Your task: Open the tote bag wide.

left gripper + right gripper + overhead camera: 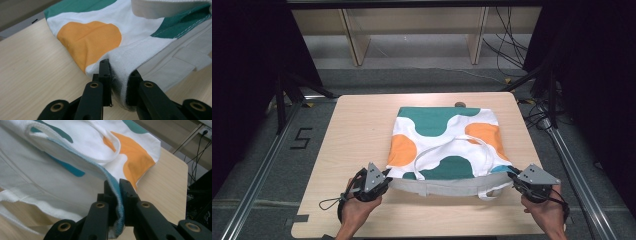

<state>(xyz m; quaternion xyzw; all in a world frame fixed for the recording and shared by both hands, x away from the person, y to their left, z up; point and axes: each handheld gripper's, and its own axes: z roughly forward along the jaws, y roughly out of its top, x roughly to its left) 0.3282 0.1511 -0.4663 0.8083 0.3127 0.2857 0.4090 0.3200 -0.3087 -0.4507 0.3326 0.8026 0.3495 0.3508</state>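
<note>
A pale wooden bench [357,135] is seen in a dark room, with a grey floor around it, a light wooden shelf unit [412,30] behind it and black cables [507,45] lying on the floor at the far right. On the floor at the left of the bench a black mark like the number 5 [301,138] is painted.

A cloth bag [444,140] is laid flat on the middle and right part of the bench. It is white with green and orange rounded patches, and its white strap [452,147] is curled on top of it. The near edge of the bag is lifted a little, so that the plain pale lining [447,186] is shown along this edge.

The left gripper [384,177] is held by the left hand [357,207] at the near left corner of the bag. In the left gripper view the jaws are pinched on the thick white hem of the bag [120,82], just beside an orange patch [90,40].

The right gripper [513,175] is held by the right hand [547,212] at the near right corner. In the right gripper view the jaws are pressed together on the bag's blue-green edge [117,192], and the cloth is raised from the bench there.
</note>
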